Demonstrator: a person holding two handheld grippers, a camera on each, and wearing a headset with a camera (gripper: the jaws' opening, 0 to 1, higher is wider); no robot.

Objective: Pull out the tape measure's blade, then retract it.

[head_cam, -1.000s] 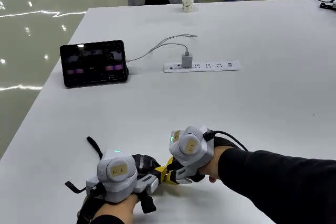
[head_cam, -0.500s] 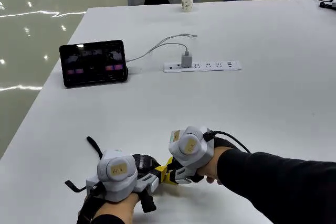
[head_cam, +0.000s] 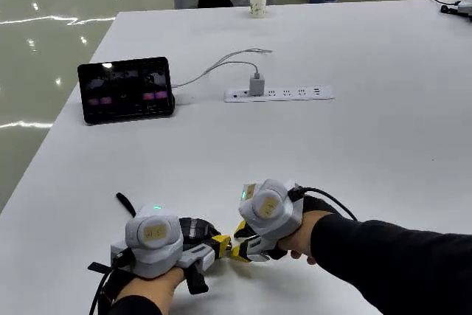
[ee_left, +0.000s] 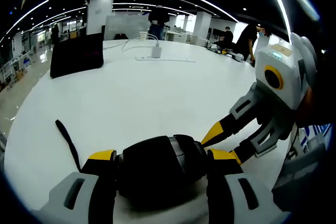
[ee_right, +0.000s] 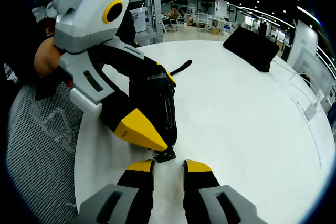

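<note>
No legible text or labels

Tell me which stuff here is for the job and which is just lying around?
For the job: round black tape measure with its small metal blade hook, clamped in the left gripper; right gripper, jaws just short of the hook.

Lying about: flat black tablet, long white plastic power strip with a grey charger plugged in, white paper cup.

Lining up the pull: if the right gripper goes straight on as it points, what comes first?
Probably the tape measure's end hook, right off the right gripper's tips; depth is unclear.
</note>
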